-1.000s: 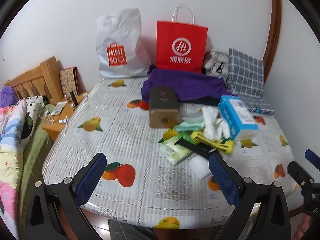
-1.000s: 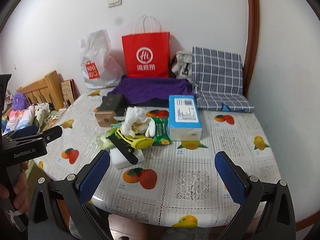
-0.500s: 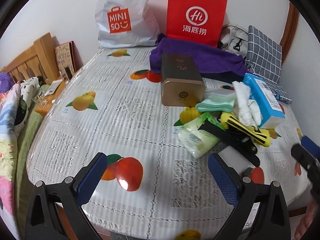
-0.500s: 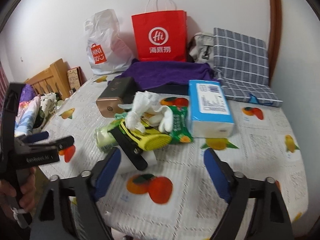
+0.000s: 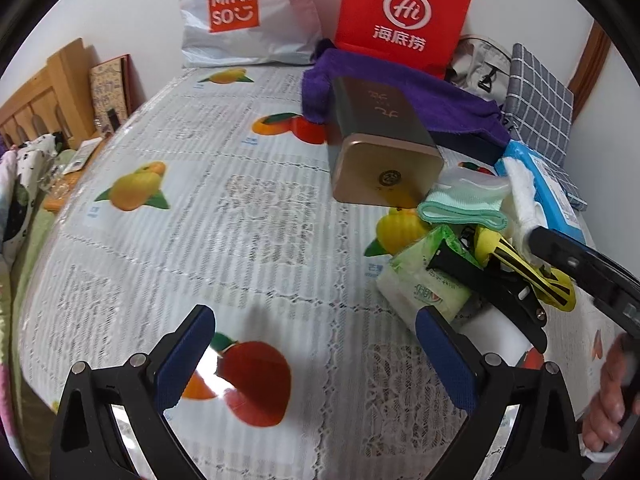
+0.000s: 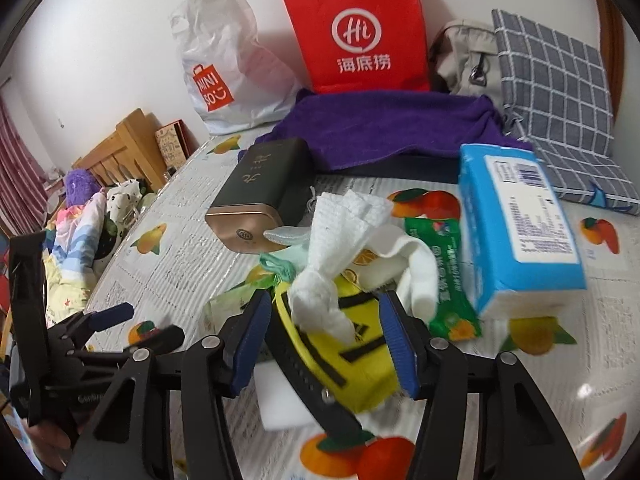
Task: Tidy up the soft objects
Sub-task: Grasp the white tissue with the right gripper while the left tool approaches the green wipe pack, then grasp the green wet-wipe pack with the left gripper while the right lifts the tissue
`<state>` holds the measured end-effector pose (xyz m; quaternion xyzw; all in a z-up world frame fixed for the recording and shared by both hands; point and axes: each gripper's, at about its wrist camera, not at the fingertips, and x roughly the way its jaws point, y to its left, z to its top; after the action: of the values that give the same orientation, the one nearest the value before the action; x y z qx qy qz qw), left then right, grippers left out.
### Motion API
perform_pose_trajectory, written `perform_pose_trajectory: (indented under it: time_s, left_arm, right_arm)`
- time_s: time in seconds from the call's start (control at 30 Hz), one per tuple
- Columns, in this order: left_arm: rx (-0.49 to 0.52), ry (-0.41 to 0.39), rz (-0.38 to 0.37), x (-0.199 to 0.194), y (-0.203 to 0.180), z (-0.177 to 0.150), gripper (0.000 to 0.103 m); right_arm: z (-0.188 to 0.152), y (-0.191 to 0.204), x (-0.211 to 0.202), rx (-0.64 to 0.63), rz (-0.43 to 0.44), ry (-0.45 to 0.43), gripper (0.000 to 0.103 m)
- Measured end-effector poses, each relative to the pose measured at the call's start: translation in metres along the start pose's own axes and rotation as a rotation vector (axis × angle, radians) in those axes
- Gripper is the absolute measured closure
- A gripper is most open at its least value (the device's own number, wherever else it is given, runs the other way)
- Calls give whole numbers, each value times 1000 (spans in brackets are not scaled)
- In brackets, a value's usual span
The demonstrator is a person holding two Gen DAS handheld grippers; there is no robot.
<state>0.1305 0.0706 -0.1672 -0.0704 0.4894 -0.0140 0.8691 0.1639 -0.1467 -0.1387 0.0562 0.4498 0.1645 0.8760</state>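
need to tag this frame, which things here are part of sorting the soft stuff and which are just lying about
In the job:
yellow sock, between the right gripper fingers
white sock
crumpled tissue
green cloth
wipes pack

Lying about:
gold tin
red bag
Miniso bag
blue tissue pack

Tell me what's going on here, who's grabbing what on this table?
A person holds a gripper in each hand over a cluttered table. The right gripper has its jaws on either side of the yellow and black soft item in the pile, with crumpled white paper lying on top; I can't tell if it is gripped yet. The left gripper hangs open and empty over bare tablecloth, beside the green wipes pack.
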Motion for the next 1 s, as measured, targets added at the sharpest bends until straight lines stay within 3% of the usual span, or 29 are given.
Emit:
perform_pose_trajectory:
  time_s: [0.03, 0.1, 0.33, 0.6, 0.77, 0.87, 0.9, 0.97, 1.0]
  left_arm:
    - [0, 3, -9, 2, 0, 1, 2]
    - [4, 9, -32, 5, -2, 2, 2]
    - [48, -5, -117, 8, -19, 6, 2]
    - [152, 19, -77, 24, -42, 2, 2]
    - [219, 29, -46, 40, -61, 1, 2]
    - [207, 9, -57, 43, -65, 5, 3]
    - [198, 6, -61, 44, -64, 7, 6]
    - [182, -17, -43, 41, -63, 9, 36]
    - [172, -22, -23, 39, -60, 10, 35]
  right_arm:
    - [1, 1, 5, -8, -5, 10, 57]
    - [2, 3, 15, -37, -4, 35, 82]
    - [6, -4, -6, -39, 31, -29, 82]
    - [-5, -34, -65, -49, -59, -108, 82]
    - [-33, -59, -75, -44, -131, -60, 82]
    - [-52, -75, -66, -24, -180, -2, 82]
    - [-58, -80, -62, -17, -179, 19, 82]
    - [-68, -89, -49, 2, -203, 56, 82]
    - [-71, -92, -43, 5, -217, 71, 82]
